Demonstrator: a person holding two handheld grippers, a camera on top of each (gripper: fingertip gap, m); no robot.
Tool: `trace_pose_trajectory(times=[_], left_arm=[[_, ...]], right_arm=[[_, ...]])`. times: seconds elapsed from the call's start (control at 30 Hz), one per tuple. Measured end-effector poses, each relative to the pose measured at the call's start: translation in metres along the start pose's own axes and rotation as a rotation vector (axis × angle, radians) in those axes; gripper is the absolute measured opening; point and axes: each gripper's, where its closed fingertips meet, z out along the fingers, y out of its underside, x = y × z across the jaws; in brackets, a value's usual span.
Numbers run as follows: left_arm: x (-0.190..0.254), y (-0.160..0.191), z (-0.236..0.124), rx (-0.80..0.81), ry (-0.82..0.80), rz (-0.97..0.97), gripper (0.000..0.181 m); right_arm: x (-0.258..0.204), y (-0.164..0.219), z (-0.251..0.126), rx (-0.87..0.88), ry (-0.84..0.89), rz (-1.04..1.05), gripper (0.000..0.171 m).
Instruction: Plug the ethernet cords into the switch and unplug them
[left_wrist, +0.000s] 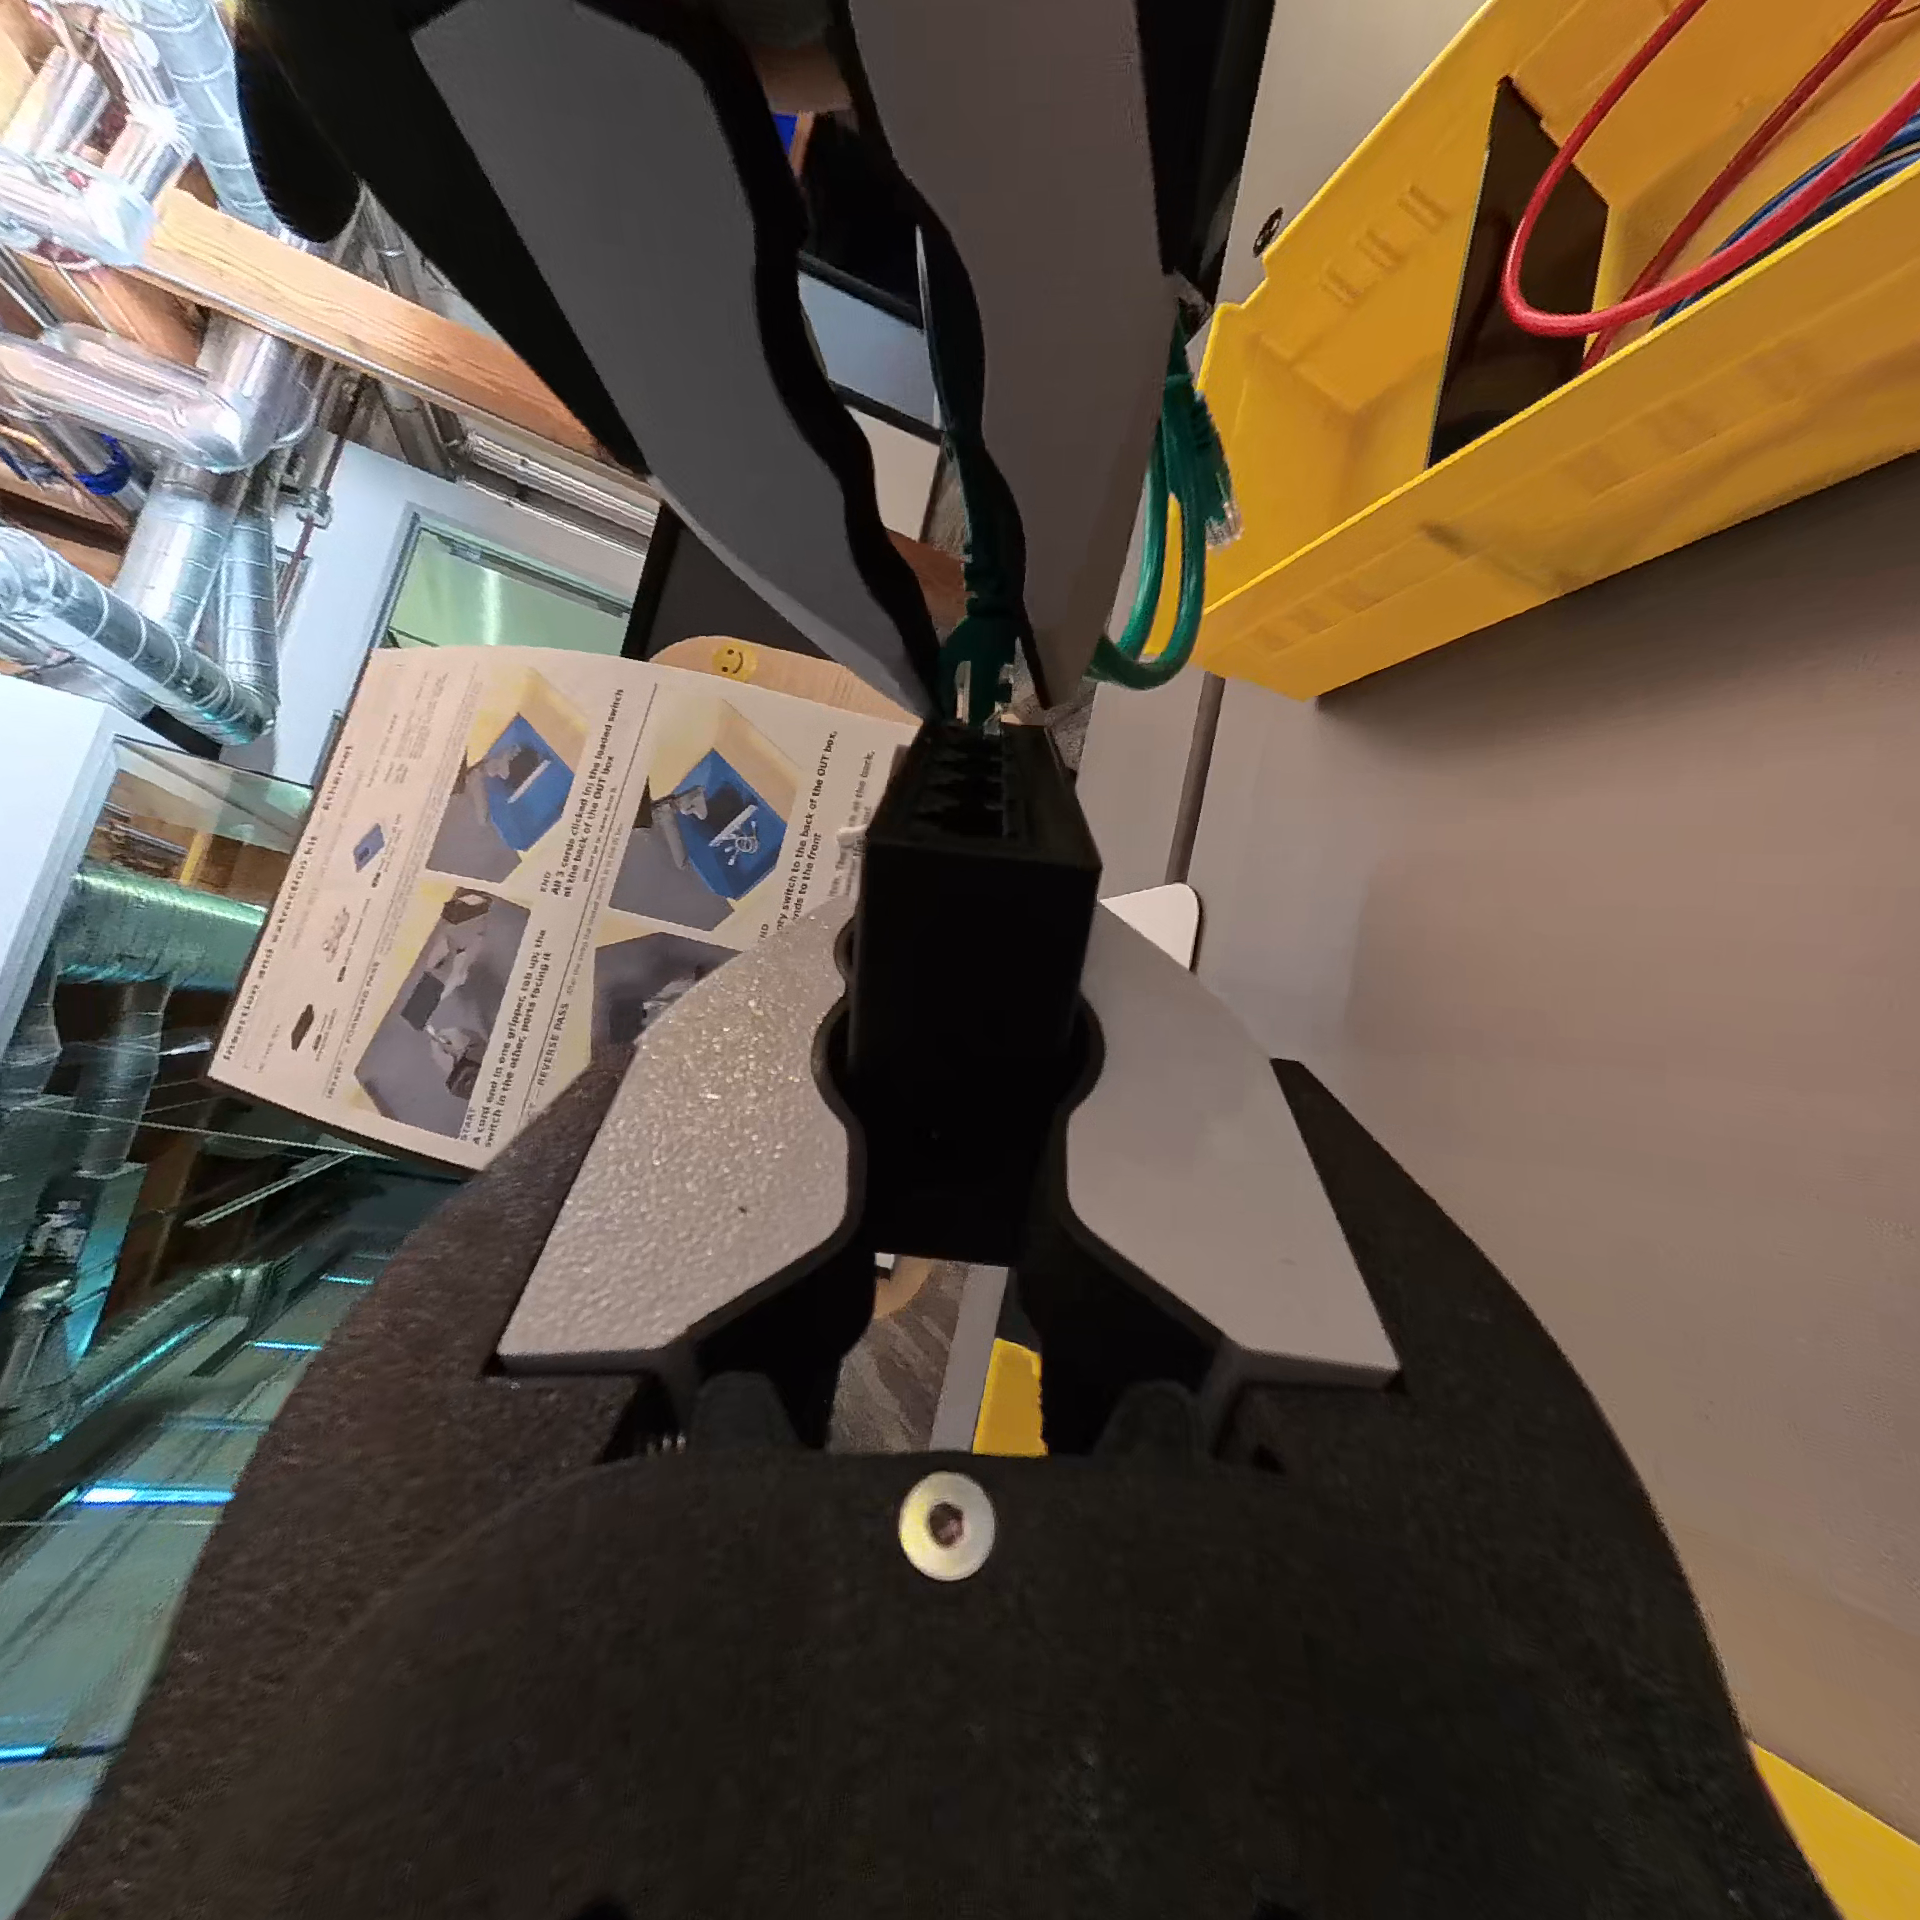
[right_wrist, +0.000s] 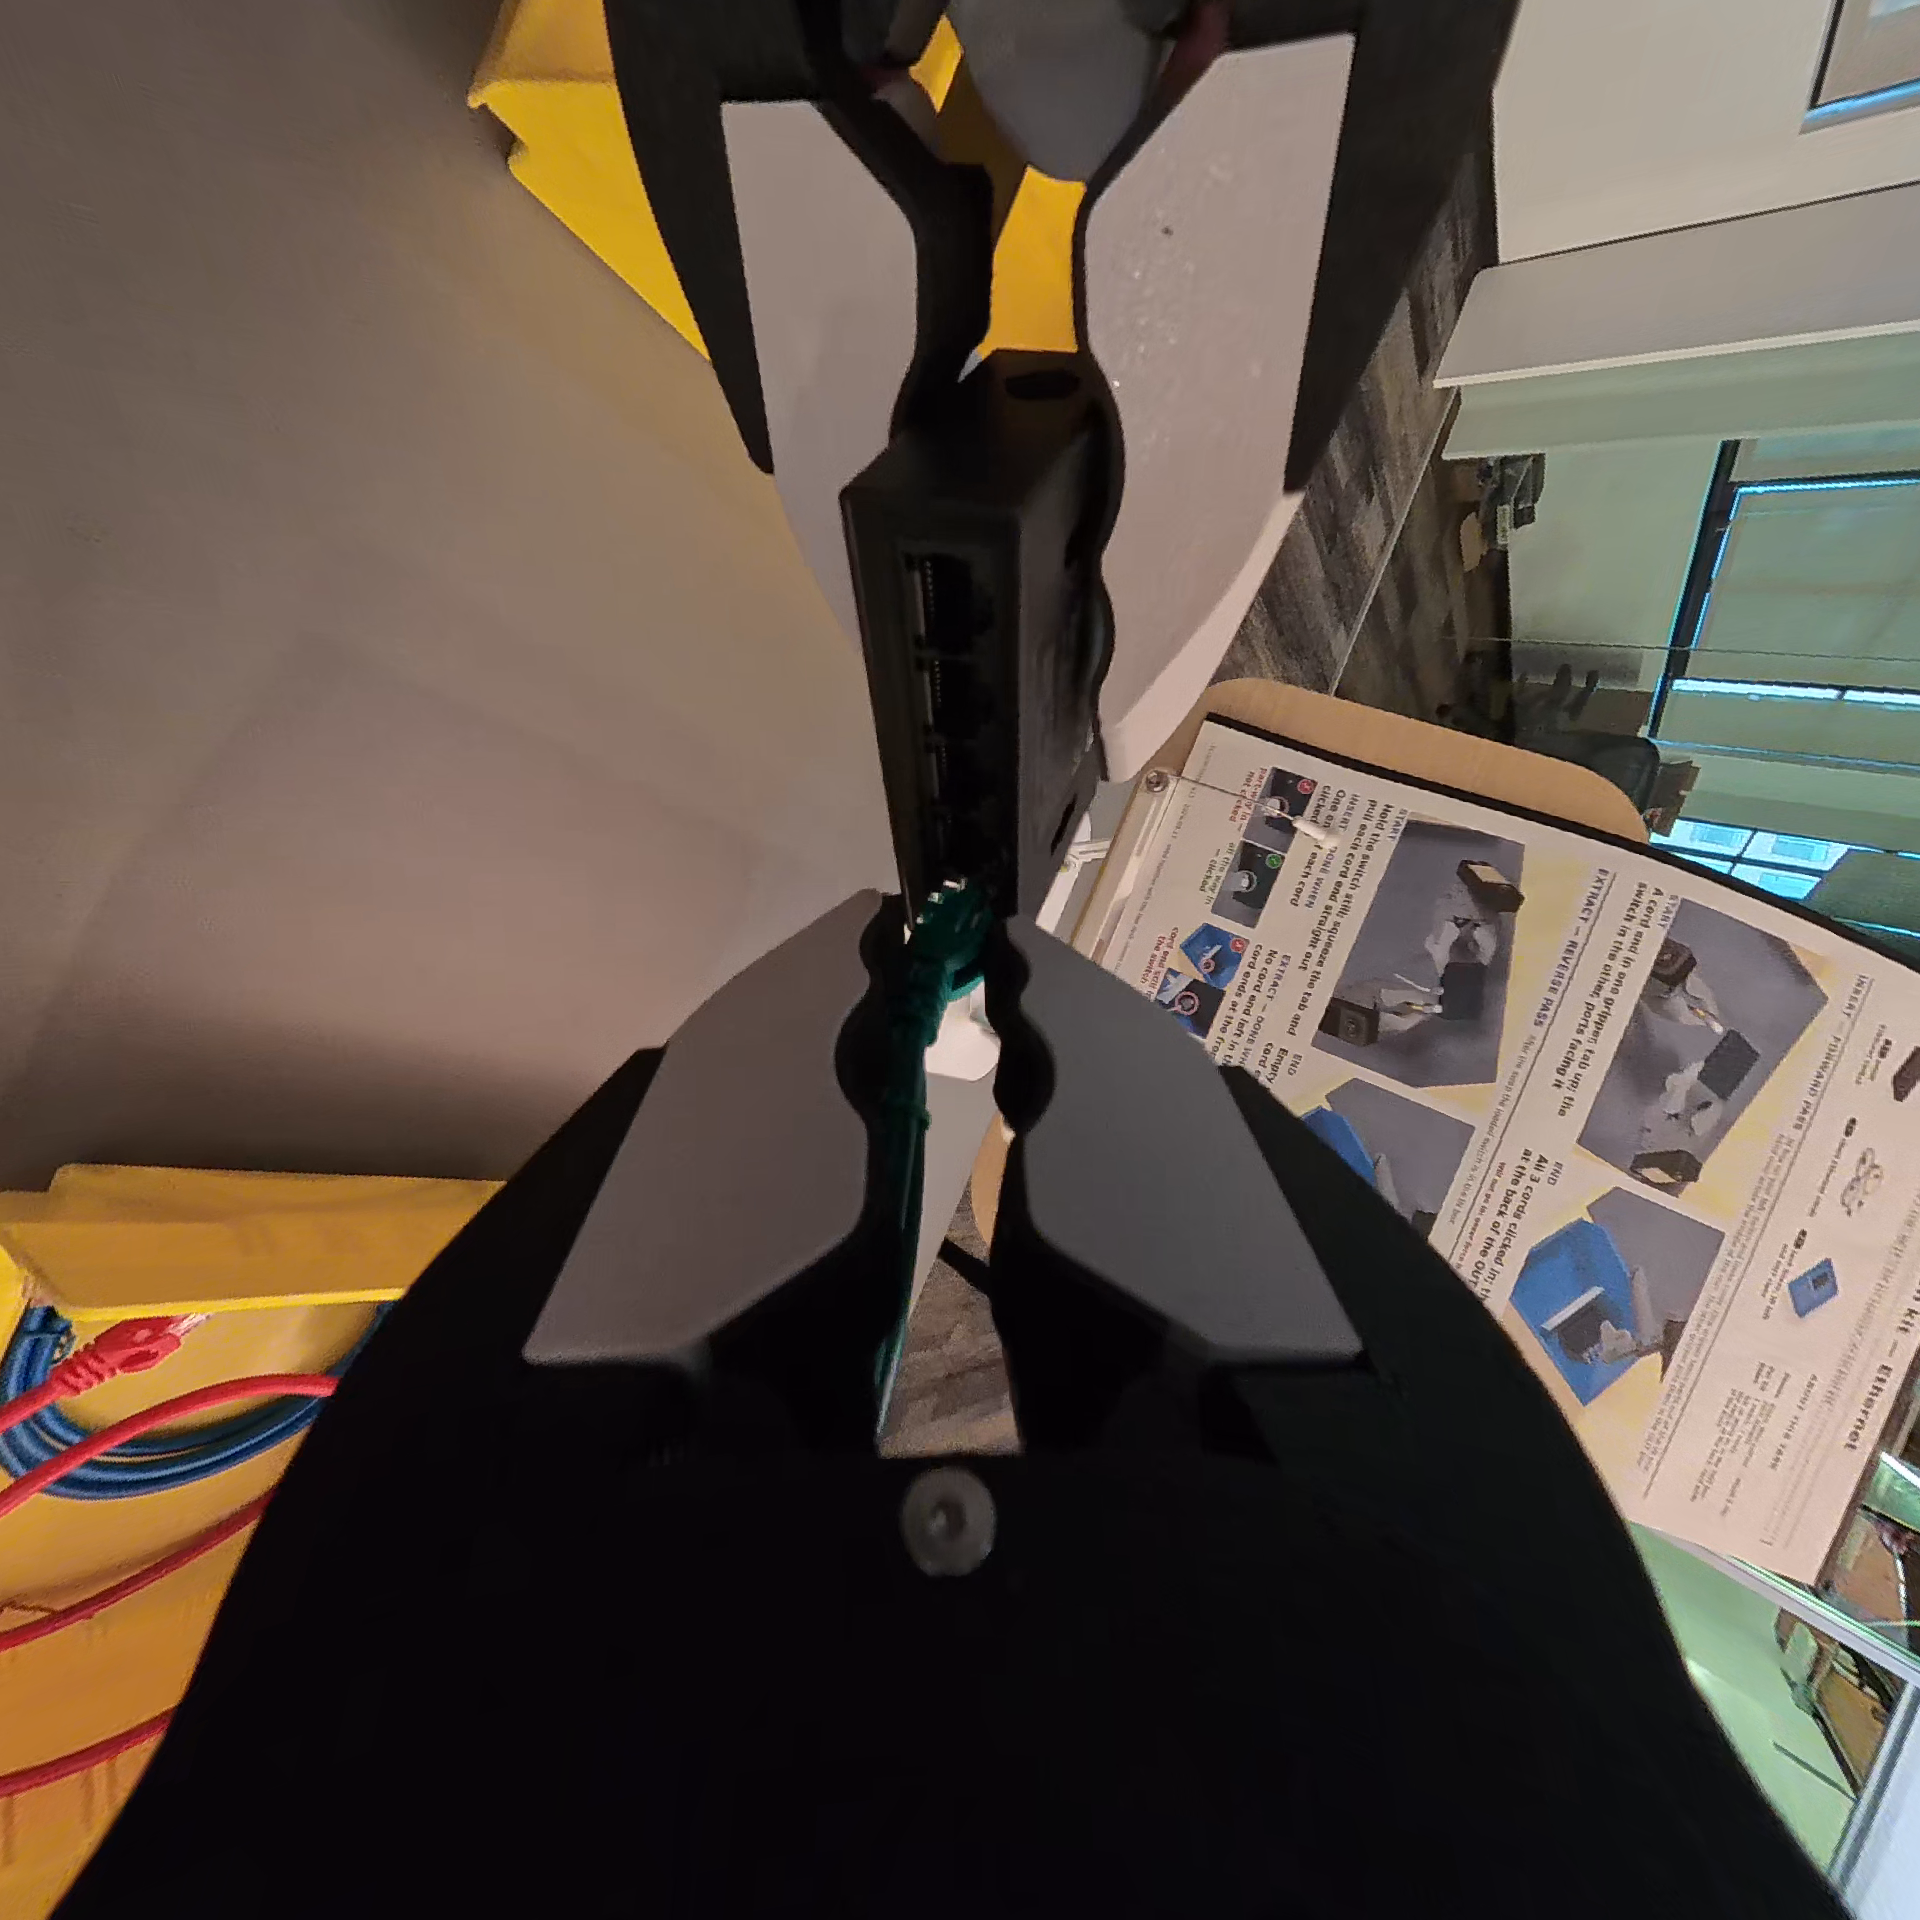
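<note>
My left gripper is shut on the black switch and holds it in the air, its row of ports facing away. My right gripper is shut on the green ethernet cord just behind its plug. The green plug is at the lowest port of the switch; how far in it sits I cannot tell. In the left wrist view the right gripper comes from above with the green plug at the switch's port edge. The cord's other green plug hangs loose.
A yellow bin with red and blue cords stands on the grey table. It also shows in the right wrist view with a red plug. A printed instruction sheet stands behind. My two grippers' fingertips are within a few centimetres of each other.
</note>
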Motion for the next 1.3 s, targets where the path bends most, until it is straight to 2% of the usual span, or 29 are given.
trace_pose_trajectory(times=[0.5,0.73,0.77,0.83,0.87,0.93,1.03,1.1,1.17,1.3], left_arm=[[0.018,0.001,0.015,-0.016,0.053,0.018,0.031],[0.027,0.003,0.019,-0.004,0.1,0.014,0.032],[0.024,0.004,0.019,-0.011,0.081,0.018,0.031],[-0.016,0.026,0.013,-0.128,-0.182,0.095,0.031],[-0.024,0.023,0.006,-0.057,-0.201,0.062,0.031],[-0.026,0.007,-0.004,0.072,-0.117,-0.116,0.03],[-0.031,0.025,-0.004,-0.026,-0.154,-0.026,0.03],[-0.022,0.036,-0.001,-0.081,-0.086,0.002,0.03],[-0.024,0.045,-0.001,-0.136,-0.099,0.033,0.03],[-0.024,0.043,-0.002,-0.127,-0.087,0.012,0.03]], right_arm=[[-0.017,0.015,0.004,-0.097,-0.089,-0.04,0.017],[-0.024,0.018,0.006,-0.074,-0.127,0.007,0.017],[-0.025,0.018,0.005,-0.061,-0.123,0.009,0.017],[-0.042,0.011,0.003,0.001,-0.22,0.038,0.016],[-0.04,0.009,0.009,0.013,-0.166,0.033,0.016],[-0.031,0.012,0.014,0.011,-0.081,0.036,0.016],[-0.02,0.011,0.005,0.078,-0.028,0.111,0.016],[-0.019,0.027,-0.001,0.044,-0.01,0.15,0.016],[-0.014,0.06,-0.015,-0.044,0.031,0.193,0.017],[-0.003,0.105,-0.069,-0.015,0.073,0.469,0.016]])
